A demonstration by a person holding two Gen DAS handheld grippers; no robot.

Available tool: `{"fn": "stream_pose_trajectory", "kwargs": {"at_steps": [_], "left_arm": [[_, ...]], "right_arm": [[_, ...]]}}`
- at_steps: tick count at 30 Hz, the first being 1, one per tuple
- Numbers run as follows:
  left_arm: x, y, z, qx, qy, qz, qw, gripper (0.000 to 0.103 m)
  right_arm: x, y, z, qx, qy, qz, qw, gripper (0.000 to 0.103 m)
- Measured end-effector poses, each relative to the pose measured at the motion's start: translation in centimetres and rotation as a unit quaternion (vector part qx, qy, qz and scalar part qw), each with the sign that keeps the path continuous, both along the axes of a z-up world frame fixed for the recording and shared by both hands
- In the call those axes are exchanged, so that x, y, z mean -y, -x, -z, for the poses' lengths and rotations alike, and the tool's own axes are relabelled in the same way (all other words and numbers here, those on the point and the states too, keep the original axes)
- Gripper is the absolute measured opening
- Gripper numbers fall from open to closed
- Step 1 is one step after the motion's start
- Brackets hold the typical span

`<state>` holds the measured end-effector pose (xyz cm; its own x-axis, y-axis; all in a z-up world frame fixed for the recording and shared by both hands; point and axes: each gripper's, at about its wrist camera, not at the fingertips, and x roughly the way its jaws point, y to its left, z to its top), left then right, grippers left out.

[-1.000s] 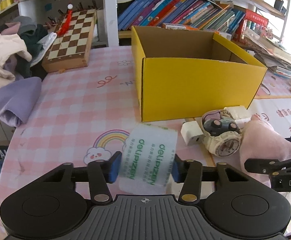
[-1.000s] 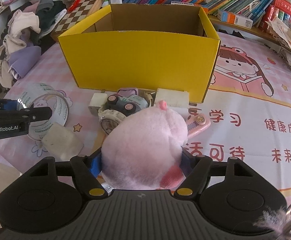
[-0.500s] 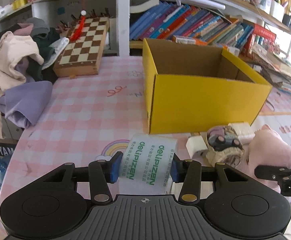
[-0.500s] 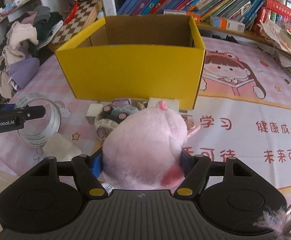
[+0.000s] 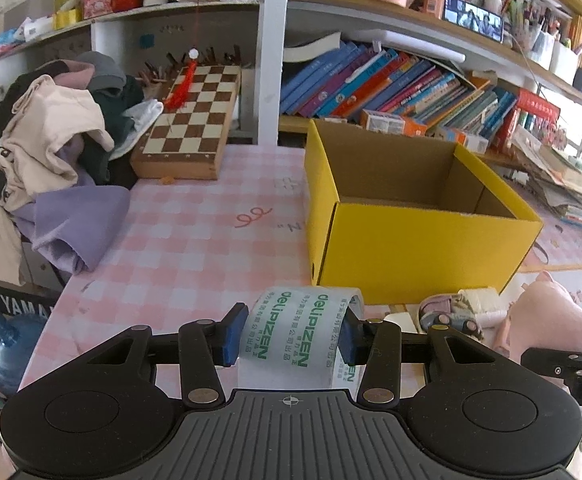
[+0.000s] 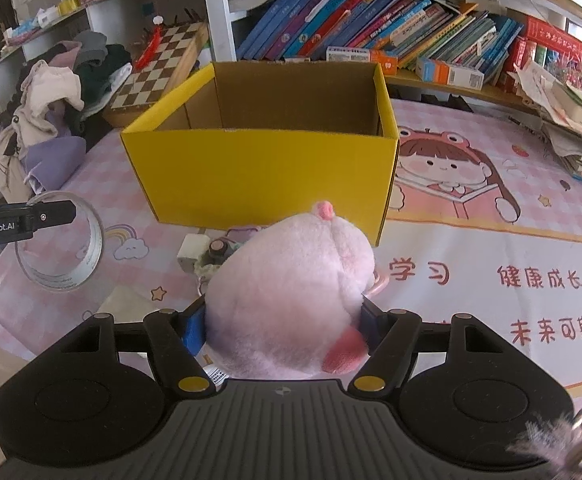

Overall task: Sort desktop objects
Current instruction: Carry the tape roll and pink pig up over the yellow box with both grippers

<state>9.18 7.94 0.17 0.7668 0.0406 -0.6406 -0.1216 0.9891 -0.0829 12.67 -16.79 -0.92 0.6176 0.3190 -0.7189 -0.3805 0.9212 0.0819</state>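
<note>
The left claw (image 5: 293, 334) clamps a light, stiff tape roll (image 5: 296, 334) across its width; the right claw (image 6: 283, 326) squeezes a soft pink plush (image 6: 291, 300). Yellow box (image 6: 267, 176) waits at 12 o'clock.

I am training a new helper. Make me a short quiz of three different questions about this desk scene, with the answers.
1. True or false: the left tongs hold a tape roll.
2. What do the right tongs grip? A) watch B) pink plush C) book
3. Fill in: the yellow box looks ___ inside.

Key: 1 true; 2 B, the plush; 3 empty, as far as its inside shows.
</note>
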Motion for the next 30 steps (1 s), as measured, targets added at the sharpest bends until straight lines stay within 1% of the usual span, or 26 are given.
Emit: {"fn": "stream_pose_trajectory", "kwargs": {"at_steps": [10,17,23,30], "left_arm": [[-0.2,0.4,-3.0,0.042,0.011,-0.002,0.9990,0.044],[0.5,-0.4,-5.2,0.075,0.019,0.012,0.9969,0.044],[1.4,-2.4,-6.5,0.097,0.017,0.023,0.9948,0.044],[3.1,-6.3,-7.4,0.104,0.003,0.037,0.9939,0.044]], "right_arm": [[0.2,0.1,-2.1,0.024,-0.013,-0.005,1.000,0.068],[0.1,-0.5,-4.7,0.060,-0.024,-0.016,0.998,0.068],[-0.2,-3.0,-6.7,0.089,-0.029,-0.033,0.995,0.068],[-0.5,-7.4,-8.3,0.116,-0.023,-0.057,0.991,0.068]]}}
